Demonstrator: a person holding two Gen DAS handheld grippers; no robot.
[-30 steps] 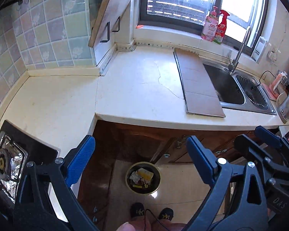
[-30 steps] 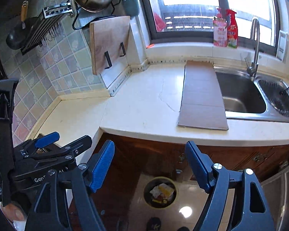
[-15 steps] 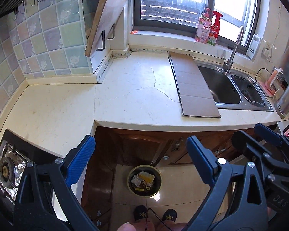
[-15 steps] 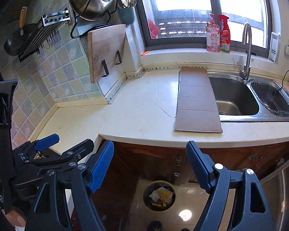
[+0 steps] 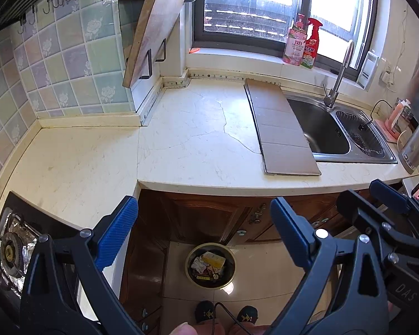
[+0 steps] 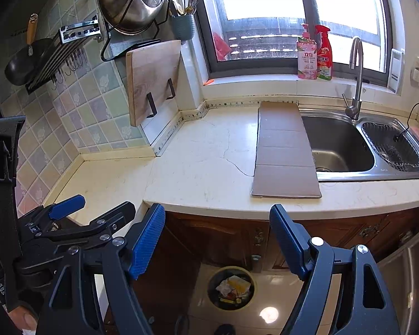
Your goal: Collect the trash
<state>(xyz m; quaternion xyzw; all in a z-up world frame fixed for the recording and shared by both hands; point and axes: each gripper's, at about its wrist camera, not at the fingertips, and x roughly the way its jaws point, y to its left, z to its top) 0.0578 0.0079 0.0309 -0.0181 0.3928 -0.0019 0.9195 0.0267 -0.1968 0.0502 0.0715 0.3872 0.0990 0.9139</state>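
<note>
A round trash bin (image 5: 210, 267) stands on the tiled floor below the counter, holding crumpled paper and a yellow packet; it also shows in the right wrist view (image 6: 231, 287). My left gripper (image 5: 204, 223) is open and empty, held high above the floor in front of the counter edge. My right gripper (image 6: 217, 236) is open and empty at a similar height. Each gripper shows at the edge of the other's view. No loose trash shows on the cream counter (image 5: 181, 145).
A brown cardboard strip (image 5: 282, 128) lies on the counter, overlapping the steel sink (image 5: 329, 131). A gas hob (image 5: 11, 248) is at lower left. A cutting board (image 6: 150, 81) leans on the tiled wall. Two bottles (image 6: 315, 53) stand on the windowsill. Wooden cabinets (image 5: 209, 217) are below.
Both grippers have pulled back and up from the counter, so more of the wall, window and floor shows. Both stay open and empty.
</note>
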